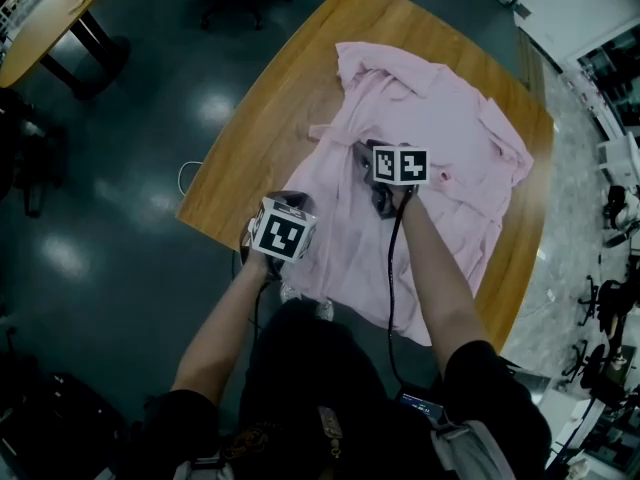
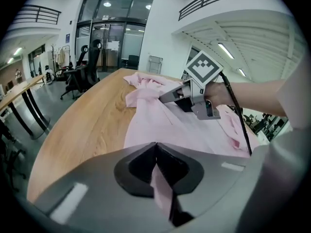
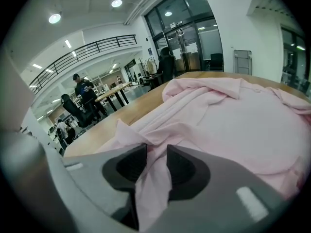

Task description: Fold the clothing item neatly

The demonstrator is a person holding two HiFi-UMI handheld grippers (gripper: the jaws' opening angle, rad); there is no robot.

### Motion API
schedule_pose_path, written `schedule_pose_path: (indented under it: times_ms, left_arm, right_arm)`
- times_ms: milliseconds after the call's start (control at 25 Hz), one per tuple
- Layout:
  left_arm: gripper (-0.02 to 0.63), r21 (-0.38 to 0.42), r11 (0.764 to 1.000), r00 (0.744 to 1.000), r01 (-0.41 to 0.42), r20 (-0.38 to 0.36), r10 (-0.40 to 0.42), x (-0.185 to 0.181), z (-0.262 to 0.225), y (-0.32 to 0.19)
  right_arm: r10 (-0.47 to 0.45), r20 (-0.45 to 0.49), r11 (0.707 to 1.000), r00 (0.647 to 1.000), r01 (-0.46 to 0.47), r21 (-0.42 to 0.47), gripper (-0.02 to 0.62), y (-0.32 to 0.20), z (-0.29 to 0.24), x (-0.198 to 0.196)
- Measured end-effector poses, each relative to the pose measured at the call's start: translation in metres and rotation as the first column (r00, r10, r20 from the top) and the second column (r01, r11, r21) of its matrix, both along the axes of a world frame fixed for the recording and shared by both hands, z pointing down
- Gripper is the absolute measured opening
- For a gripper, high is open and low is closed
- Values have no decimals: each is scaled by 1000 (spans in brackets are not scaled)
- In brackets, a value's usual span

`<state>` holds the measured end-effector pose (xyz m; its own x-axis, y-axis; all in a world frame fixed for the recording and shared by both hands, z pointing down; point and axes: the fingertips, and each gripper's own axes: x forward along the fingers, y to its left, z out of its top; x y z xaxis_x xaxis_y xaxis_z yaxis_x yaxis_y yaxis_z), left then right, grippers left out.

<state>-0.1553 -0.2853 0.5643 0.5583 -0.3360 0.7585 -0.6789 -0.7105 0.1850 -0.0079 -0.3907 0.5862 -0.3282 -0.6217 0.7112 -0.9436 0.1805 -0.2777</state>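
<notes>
Garment: a pink shirt [image 1: 430, 108] lay spread but rumpled on the wooden table [image 1: 290, 98], with its near edge hanging over the table edge toward the person.
Left gripper: the left gripper [image 2: 156, 147] had its jaws together, clamped on a thin fold of the shirt's edge. The pinched cloth ran out from between the jaw tips and hung down below them.
Right gripper: the right gripper [image 3: 153, 152] had its jaws standing apart. A bunched ridge of the shirt lay in the gap, and it looked loose rather than pinched.
Where the shirt sat from each gripper: most of the cloth stretched ahead of both grippers and away across the table. The left gripper was at the near left edge of the shirt, and the right gripper was further in, over the shirt's middle.
Handling, judged: the fabric looked light, thin and very limp. It would likely drape, crease and slide on the smooth wood, and would hold no shape of its own. It did not look fragile, though a pinch on one layer could slip.
Where to take hold, judged: the best hold would be on an edge or seam, such as the hem, side seam or shoulder, where the cloth is doubled. Two holds well apart would let a fold line stay straight.
Risk, judged: a grip in the middle of the panel would gather wrinkles, and the hanging part could drag the shirt off the table.
</notes>
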Motion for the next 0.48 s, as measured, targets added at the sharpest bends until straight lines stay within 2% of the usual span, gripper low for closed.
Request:
schedule_pose_path:
  times_ms: [120,240,480]
  left_arm:
    - [9,-22,1000,1000,-12,1,12,1,9,-1]
    - [8,-37,999,1000,-18,-2,18,1,14,-1]
    - [8,-27,1000,999,16,31,-15,-10,18,-4]
  right_arm:
    - [-16,-10,999,1000,15,-30,101,0,3,-4]
    - [-28,-20,999,999,27,-37,32,2,3,-4]
    - [-33,-23,999,999,33,2,25,7,-16,10]
